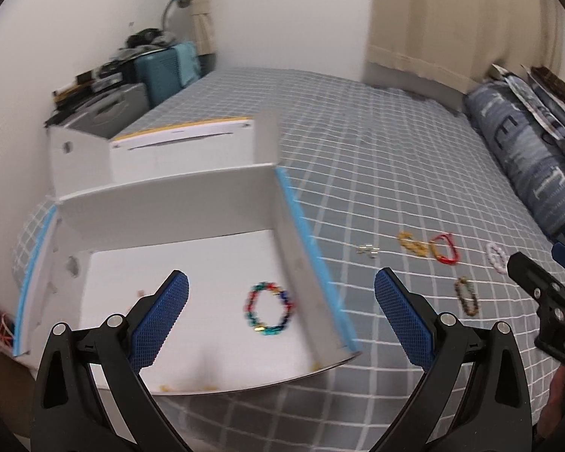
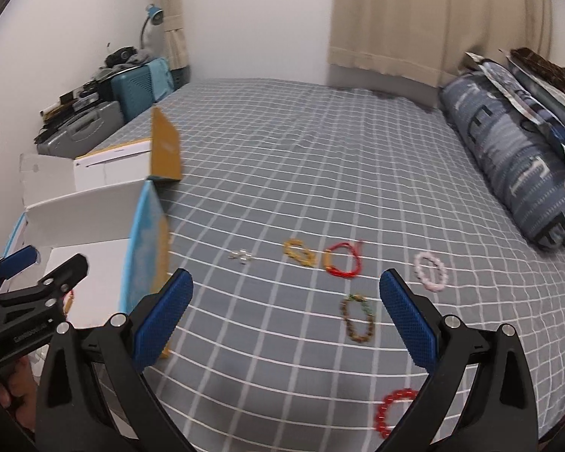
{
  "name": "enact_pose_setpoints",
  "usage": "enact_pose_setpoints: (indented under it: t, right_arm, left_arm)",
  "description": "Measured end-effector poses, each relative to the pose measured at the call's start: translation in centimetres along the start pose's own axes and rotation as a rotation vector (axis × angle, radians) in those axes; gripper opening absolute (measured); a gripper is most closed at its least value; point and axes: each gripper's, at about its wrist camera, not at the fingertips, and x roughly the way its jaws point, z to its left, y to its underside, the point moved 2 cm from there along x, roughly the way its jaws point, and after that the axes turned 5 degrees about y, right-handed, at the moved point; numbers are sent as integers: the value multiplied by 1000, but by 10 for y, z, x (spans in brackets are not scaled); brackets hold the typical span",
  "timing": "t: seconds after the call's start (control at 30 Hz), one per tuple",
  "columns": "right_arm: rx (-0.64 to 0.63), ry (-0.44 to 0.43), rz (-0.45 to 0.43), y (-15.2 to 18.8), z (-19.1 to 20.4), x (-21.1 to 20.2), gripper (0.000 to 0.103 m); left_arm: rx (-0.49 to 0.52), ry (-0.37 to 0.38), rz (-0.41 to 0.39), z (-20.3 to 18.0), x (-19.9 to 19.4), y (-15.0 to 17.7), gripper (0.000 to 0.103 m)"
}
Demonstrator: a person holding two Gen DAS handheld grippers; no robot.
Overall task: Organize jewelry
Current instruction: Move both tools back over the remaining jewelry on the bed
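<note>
A multicoloured bead bracelet lies on the floor of an open white box with blue edges. My left gripper hangs open over that box, nothing between its fingers. On the checked bedspread to the right lie small silver pieces, a yellow bracelet, a red cord bracelet, a pink bead bracelet, a brown-green bead bracelet and a red bead bracelet. My right gripper is open above the bedspread, near the brown-green bracelet.
A second white box with a yellow flap stands behind the first. A rolled blue quilt lies along the right side of the bed. Cases and clutter are stacked by the far left wall. Beige curtains hang behind the bed.
</note>
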Motion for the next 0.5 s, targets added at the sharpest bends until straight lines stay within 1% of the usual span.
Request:
enact_pose_setpoints:
  t: [0.03, 0.2, 0.3, 0.5]
  right_arm:
    - [4, 7, 4, 1, -8, 1, 95]
    - [30, 40, 19, 9, -45, 7, 95]
    - [58, 56, 36, 13, -65, 18, 95]
    - [79, 77, 83, 27, -90, 57, 95]
  left_arm:
    - [11, 15, 15, -13, 7, -3, 97]
    - [66, 81, 38, -62, 30, -9, 97]
    - [95, 120, 74, -91, 55, -7, 97]
    - [123, 144, 124, -121, 106, -9, 97]
